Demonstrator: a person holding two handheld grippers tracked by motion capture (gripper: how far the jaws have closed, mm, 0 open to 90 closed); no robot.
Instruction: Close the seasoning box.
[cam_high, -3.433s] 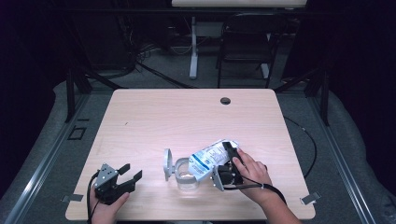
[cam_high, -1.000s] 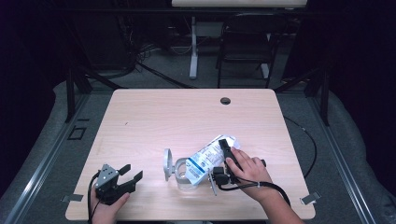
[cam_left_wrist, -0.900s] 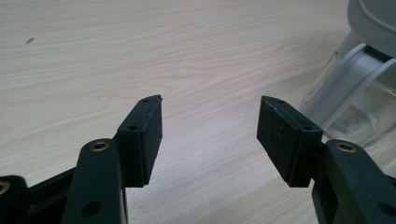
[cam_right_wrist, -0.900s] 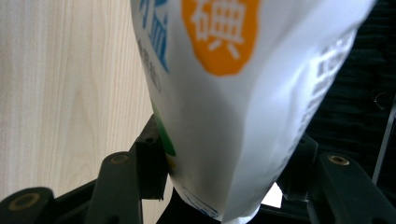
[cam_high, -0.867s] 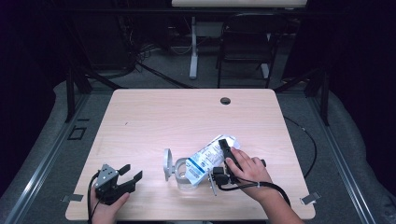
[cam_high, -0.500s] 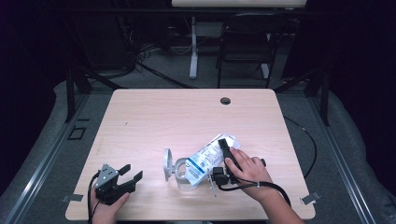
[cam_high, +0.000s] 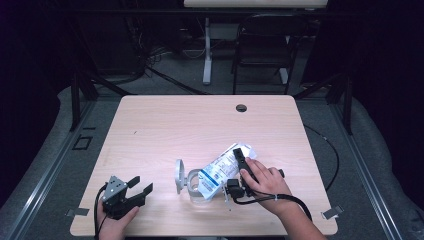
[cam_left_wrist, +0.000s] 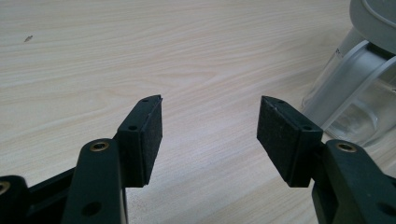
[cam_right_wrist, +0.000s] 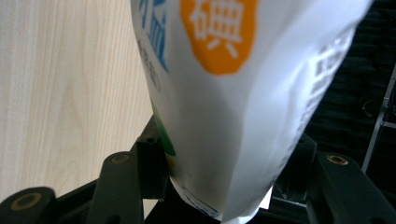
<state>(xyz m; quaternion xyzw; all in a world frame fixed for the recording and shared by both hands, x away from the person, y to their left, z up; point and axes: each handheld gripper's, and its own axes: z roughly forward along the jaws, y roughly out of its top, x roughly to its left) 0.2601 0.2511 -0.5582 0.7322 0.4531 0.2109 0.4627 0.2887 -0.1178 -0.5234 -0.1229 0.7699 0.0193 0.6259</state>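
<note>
Low and right of centre in the high view, the right gripper (cam_high: 239, 172) clamps a white printed bag (cam_high: 220, 170), tipped so its lower end rests at the mouth of a clear jar (cam_high: 192, 181) lying on the wooden table (cam_high: 200, 125). In the right gripper view the bag (cam_right_wrist: 233, 93) sits pinched between both jaws. At lower left, the left gripper (cam_high: 137, 192) rests well apart, its jaws spread wide around nothing (cam_left_wrist: 210, 130).

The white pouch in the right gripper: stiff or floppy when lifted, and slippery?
Probably floppy: the pouch creases and bulges above the right gripper. Its glossy film looks slippery. Tipped over the clear jar, it would likely sag if gripped loosely.
</note>
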